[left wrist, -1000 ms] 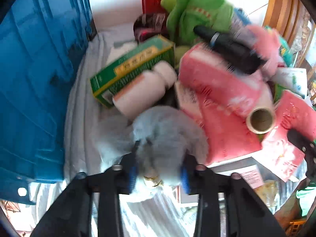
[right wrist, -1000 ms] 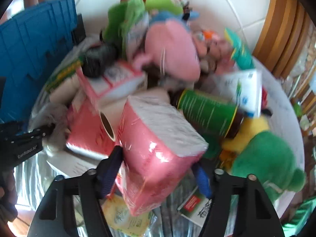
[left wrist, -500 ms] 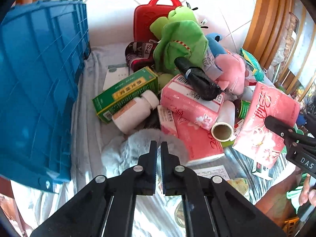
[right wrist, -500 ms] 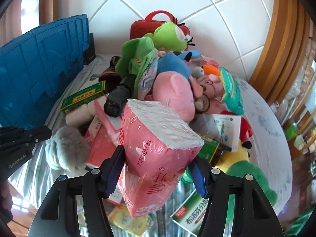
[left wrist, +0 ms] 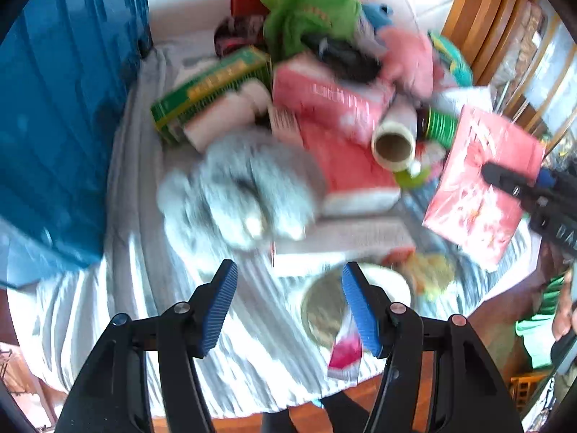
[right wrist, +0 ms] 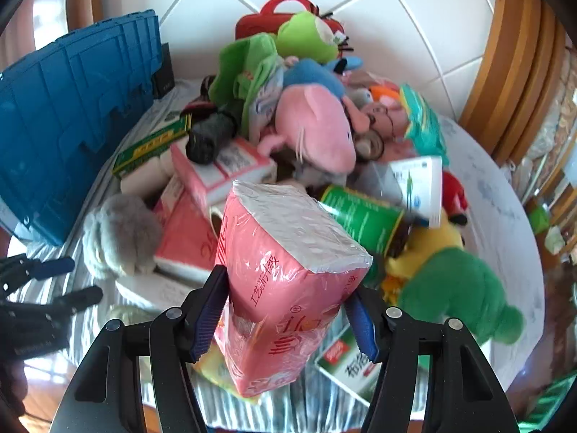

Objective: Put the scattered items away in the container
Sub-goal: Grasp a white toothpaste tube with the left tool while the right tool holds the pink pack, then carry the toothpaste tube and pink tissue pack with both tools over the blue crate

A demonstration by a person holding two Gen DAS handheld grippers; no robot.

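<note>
the right wrist view shows the whole heap on the striped, cloth-covered counter (right wrist: pixel 505 216): a green plush frog (right wrist: pixel 306 38), a pink plush pig (right wrist: pixel 317 126), a green can lying on its side (right wrist: pixel 360 216) and a yellow and green plush toy (right wrist: pixel 458 281) at right, which the left wrist view crops out. the left wrist view alone shows a round metal lid (left wrist: pixel 324 314) low in the frame, just beside the blue pad of the left hand-held gripper (left wrist: pixel 288 305).

the left hand-held gripper's jaws, pressed together half a second ago, are now opening with nothing between them; the grey fluffy plush toy (left wrist: pixel 241 184) it pinched a second ago lies loose on the cloth at frame centre, blurred. the right hand-held gripper (right wrist: pixel 285 310) still pinches the pink plastic-wrapped tissue pack (right wrist: pixel 288 270), now lifted higher above the heap.

both hand-held grippers point steeply down. the blue plastic crate (left wrist: pixel 61 108) stands at the left edge of both views.
</note>
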